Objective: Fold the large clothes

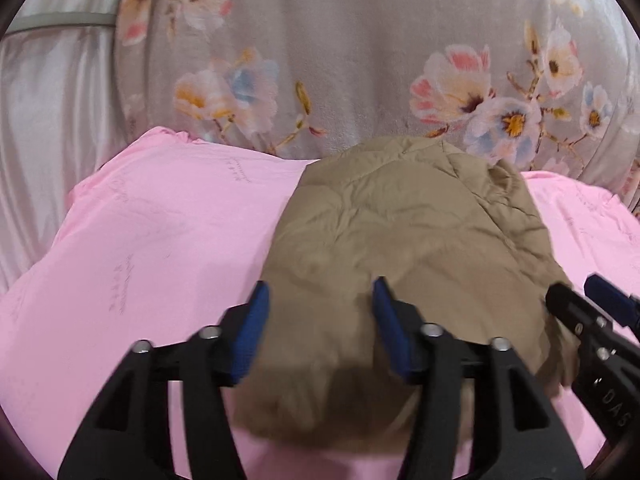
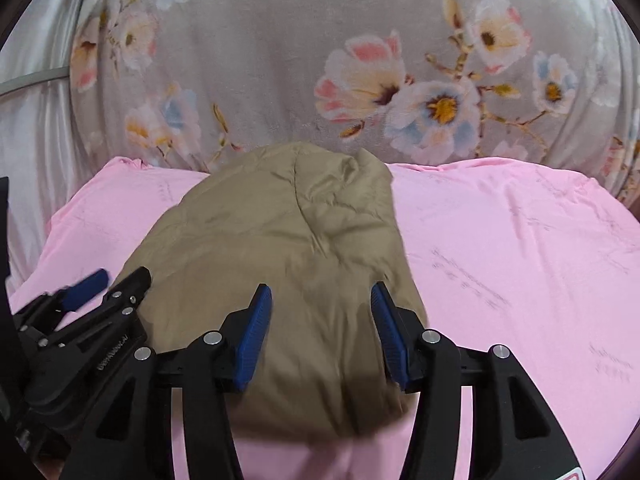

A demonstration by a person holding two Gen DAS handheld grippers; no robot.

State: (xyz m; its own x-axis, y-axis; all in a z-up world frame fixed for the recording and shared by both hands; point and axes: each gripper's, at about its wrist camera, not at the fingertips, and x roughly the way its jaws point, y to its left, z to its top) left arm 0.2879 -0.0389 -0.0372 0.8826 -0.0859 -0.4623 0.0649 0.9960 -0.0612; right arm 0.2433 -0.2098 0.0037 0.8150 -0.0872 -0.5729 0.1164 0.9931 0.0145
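The left gripper [image 1: 320, 300] stands wide with nothing between its pads, over the near left part of the jacket [image 1: 400, 248]. The right gripper [image 2: 320, 304] is equally wide and empty, over the near right part. The tan quilted jacket lies as a folded bundle on the pink sheet [image 2: 520, 240], its far end near the floral blanket [image 2: 280, 60]. To finish well, I would press the bundle flat, check that its edges line up, and tuck any loose flap before lifting clear.
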